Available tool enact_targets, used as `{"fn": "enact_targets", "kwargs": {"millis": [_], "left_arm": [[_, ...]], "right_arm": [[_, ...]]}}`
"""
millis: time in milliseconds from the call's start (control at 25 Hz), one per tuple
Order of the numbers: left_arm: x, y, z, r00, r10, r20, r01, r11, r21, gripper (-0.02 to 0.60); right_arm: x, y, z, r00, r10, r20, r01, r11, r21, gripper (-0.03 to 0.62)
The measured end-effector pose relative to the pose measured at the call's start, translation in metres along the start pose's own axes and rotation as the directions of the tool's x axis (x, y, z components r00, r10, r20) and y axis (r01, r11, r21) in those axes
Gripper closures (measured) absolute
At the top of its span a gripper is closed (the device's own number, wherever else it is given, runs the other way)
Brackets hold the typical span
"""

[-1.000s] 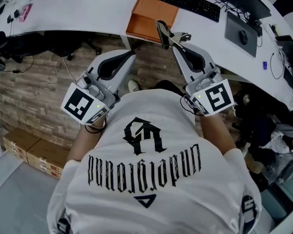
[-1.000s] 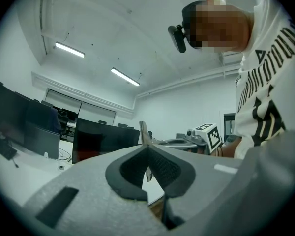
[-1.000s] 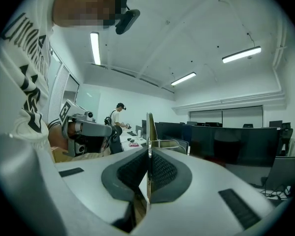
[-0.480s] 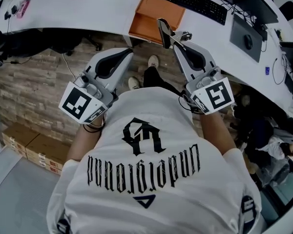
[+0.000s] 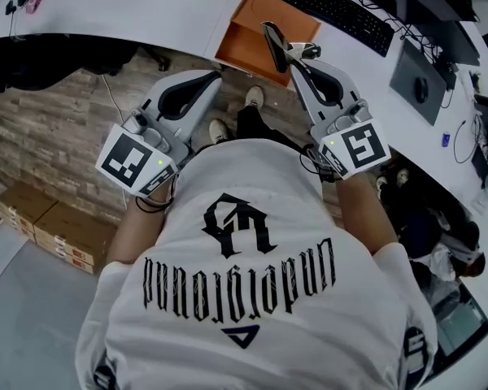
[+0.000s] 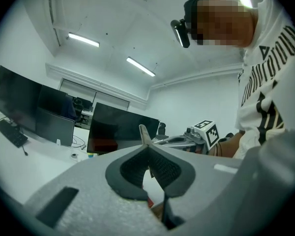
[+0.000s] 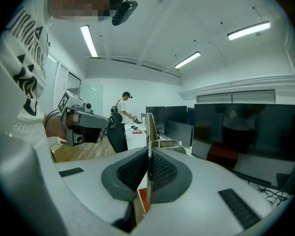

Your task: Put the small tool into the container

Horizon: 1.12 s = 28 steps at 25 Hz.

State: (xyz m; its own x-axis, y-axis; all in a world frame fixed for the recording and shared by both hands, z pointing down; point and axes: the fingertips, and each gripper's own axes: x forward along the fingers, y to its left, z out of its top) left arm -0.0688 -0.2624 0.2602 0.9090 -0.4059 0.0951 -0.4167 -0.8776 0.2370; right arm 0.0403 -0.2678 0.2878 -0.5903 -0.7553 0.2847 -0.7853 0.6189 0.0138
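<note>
In the head view my right gripper (image 5: 293, 55) is shut on the small tool (image 5: 272, 45), a thin dark blade with a metal part that sticks out past the jaws. The tool hangs over the near edge of the orange open container (image 5: 252, 41) on the white desk. The right gripper view shows the tool (image 7: 148, 124) edge-on, clamped between the pads of that gripper (image 7: 148, 156). My left gripper (image 5: 216, 77) hovers over the wooden floor, left of the container. In the left gripper view its jaws (image 6: 147, 149) meet at the tip with nothing in them.
A black keyboard (image 5: 337, 10) and a grey mouse mat (image 5: 419, 80) lie on the curved white desk (image 5: 146, 6) beyond the container. Cardboard boxes (image 5: 57, 230) sit on the floor at the left. Monitors (image 7: 236, 127) line the desk, and a person (image 7: 123, 107) stands far off.
Both grippers keep their pose and the right one still holds the tool. The desk and orange container have slid slightly right in the head view. The person's feet have stepped forward.
</note>
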Motion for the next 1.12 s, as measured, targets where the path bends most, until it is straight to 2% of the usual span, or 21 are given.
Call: {"fn": "enact_targets", "kwargs": {"millis": [280,400,560,840,1120], "left_arm": [[0.029,0.033,-0.018,0.998,0.044,-0.048,-0.046,0.998,-0.036,0.568],[0.044,0.044,-0.033,0.995,0.049,-0.088,-0.052,0.998,-0.031,0.568],[0.056,0.061,-0.056,0.991,0.06,-0.12,-0.069,0.995,-0.07,0.568],[0.075,0.09,-0.088,0.983,0.09,-0.16,-0.112,0.984,-0.136,0.568],[0.088,0.109,-0.117,0.973,0.11,-0.202,-0.144,0.976,-0.163,0.568]], "right_arm": [[0.033,-0.027,-0.029,0.994,0.071,-0.084,-0.07,0.997,0.01,0.579],[0.047,-0.035,-0.044,0.986,0.106,-0.13,-0.104,0.994,0.028,0.579],[0.064,-0.044,-0.069,0.971,0.149,-0.188,-0.143,0.989,0.047,0.579],[0.09,-0.052,-0.118,0.919,0.24,-0.313,-0.223,0.971,0.09,0.579],[0.11,-0.047,-0.164,0.864,0.311,-0.396,-0.281,0.95,0.133,0.579]]}}
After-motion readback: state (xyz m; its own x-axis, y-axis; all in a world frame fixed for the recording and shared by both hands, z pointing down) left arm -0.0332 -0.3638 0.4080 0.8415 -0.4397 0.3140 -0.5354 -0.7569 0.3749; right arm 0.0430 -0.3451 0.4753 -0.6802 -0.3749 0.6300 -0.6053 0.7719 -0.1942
